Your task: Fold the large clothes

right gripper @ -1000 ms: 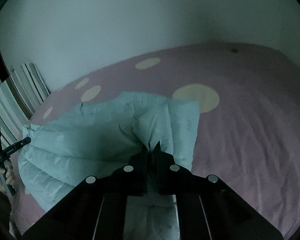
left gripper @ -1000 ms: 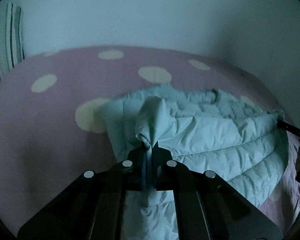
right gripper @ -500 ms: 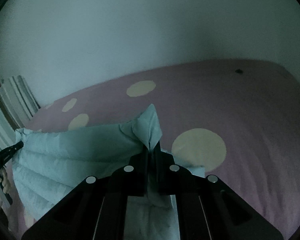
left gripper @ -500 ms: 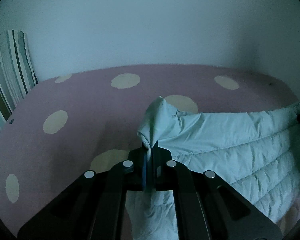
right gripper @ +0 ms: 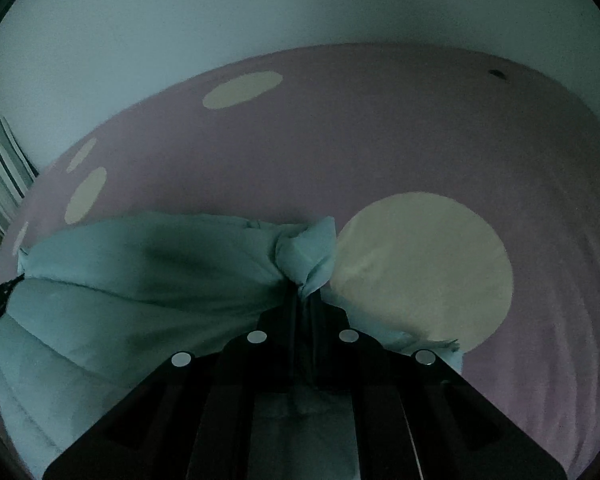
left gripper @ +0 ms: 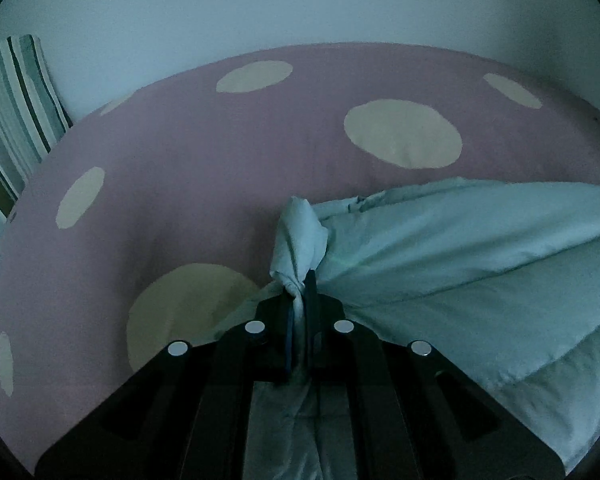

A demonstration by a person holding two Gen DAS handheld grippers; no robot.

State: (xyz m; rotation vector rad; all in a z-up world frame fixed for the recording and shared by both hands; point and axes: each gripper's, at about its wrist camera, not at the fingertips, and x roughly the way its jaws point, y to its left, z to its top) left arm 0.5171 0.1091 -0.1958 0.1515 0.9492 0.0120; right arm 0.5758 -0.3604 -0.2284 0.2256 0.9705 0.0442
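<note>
A pale blue-green quilted garment (left gripper: 460, 264) is stretched out over a pink bed. My left gripper (left gripper: 299, 292) is shut on a bunched corner of the garment, which runs off to the right in the left wrist view. My right gripper (right gripper: 306, 300) is shut on another bunched corner of the garment (right gripper: 140, 280), which runs off to the left in the right wrist view. The fabric spans between the two grippers and sags toward the bed. The tip of the left gripper (right gripper: 0, 292) shows at the far left edge in the right wrist view.
The bed has a pink sheet (left gripper: 220, 148) with large cream dots (right gripper: 420, 268). A striped cushion (left gripper: 16, 100) leans at the left against a pale wall (left gripper: 300, 0), which runs along the far side of the bed.
Both grippers have moved forward over the bed and lower, carrying the garment corners. The garment, earlier heaped, is now pulled out flatter between them, and the far wall looks closer.
</note>
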